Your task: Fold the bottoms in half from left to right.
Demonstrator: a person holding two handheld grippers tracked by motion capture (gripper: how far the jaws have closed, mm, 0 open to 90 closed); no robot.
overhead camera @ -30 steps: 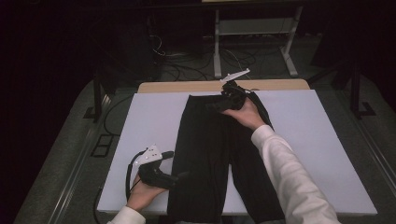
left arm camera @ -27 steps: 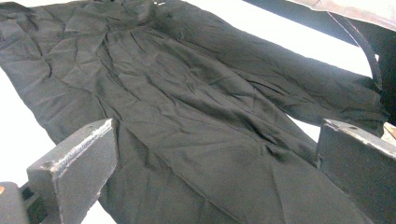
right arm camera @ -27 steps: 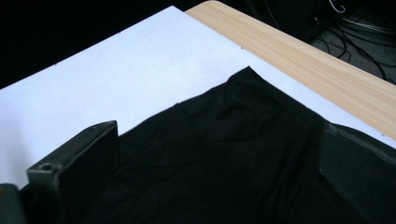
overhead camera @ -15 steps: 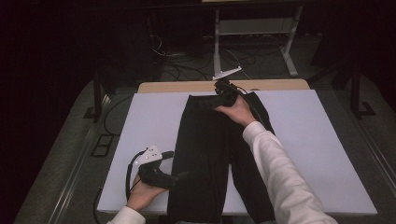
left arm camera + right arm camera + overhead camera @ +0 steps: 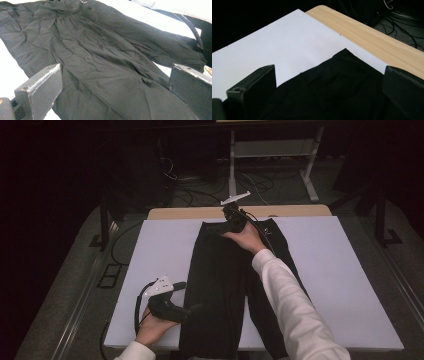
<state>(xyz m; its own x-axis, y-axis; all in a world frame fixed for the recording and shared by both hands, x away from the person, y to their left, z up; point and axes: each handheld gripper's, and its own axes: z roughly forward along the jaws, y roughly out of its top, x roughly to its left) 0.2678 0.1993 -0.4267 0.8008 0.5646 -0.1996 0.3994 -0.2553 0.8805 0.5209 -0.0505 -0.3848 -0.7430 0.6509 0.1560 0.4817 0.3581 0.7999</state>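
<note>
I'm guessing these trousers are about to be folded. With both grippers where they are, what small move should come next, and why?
Probably lower the right gripper and close it on the far corner of the black trousers. Its jaws stand open just above that corner near the table's wooden edge. The left gripper is also open over the cloth at the near side, so nothing is gripped yet.

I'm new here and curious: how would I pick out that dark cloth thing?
Find the white sheet covering the table. Down its middle lies a pair of black trousers, spread flat, legs toward the person. It is the sheet's one dark thing.
</note>
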